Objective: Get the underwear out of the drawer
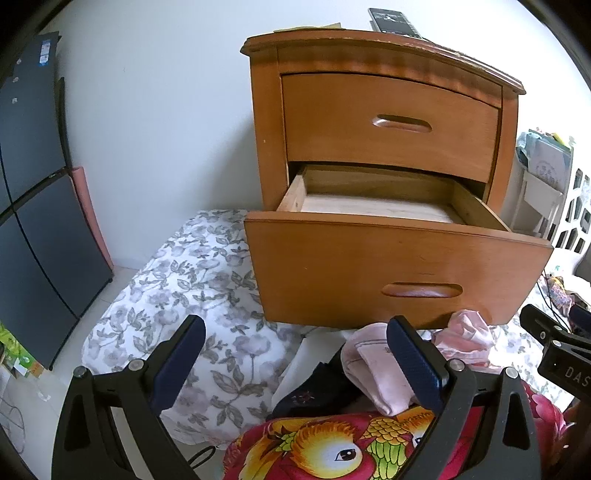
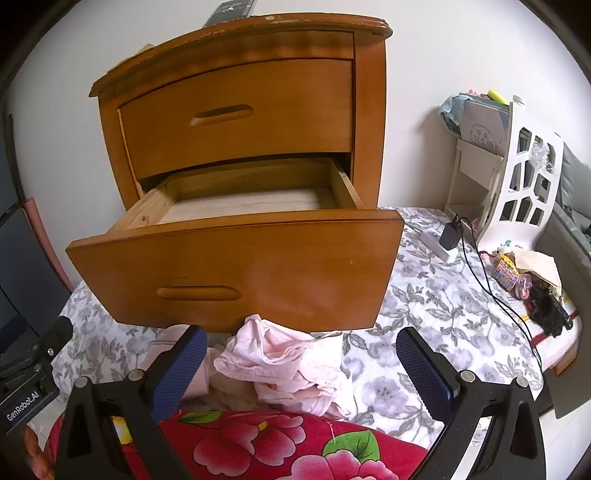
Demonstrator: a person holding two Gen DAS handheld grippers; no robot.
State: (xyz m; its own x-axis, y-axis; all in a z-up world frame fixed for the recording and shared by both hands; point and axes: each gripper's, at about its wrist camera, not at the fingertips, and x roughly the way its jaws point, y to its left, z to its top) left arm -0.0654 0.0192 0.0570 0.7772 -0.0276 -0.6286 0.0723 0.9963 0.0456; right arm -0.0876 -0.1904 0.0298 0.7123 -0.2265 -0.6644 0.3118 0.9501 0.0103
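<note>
A wooden nightstand stands ahead with its lower drawer (image 1: pixel 391 258) (image 2: pixel 236 258) pulled out; only bare wood shows inside. Pink underwear (image 2: pixel 284 362) (image 1: pixel 465 336) lies crumpled on the floral sheet just below the drawer front. A folded pink piece (image 1: pixel 373 373) and a dark garment (image 1: pixel 314 391) lie beside it. My left gripper (image 1: pixel 295 350) hangs open above the sheet, left of the pile, holding nothing. My right gripper (image 2: pixel 301 363) is open too, its fingers on either side of the crumpled pink underwear without touching it.
The upper drawer (image 1: pixel 391 125) is closed and a remote (image 1: pixel 393 22) lies on top. A red flowered blanket (image 2: pixel 258 443) fills the near edge. A charger and cable (image 2: pixel 452 236), a white rack (image 2: pixel 517 177) and small items sit at the right. Dark panels (image 1: pixel 33 184) lean at the left.
</note>
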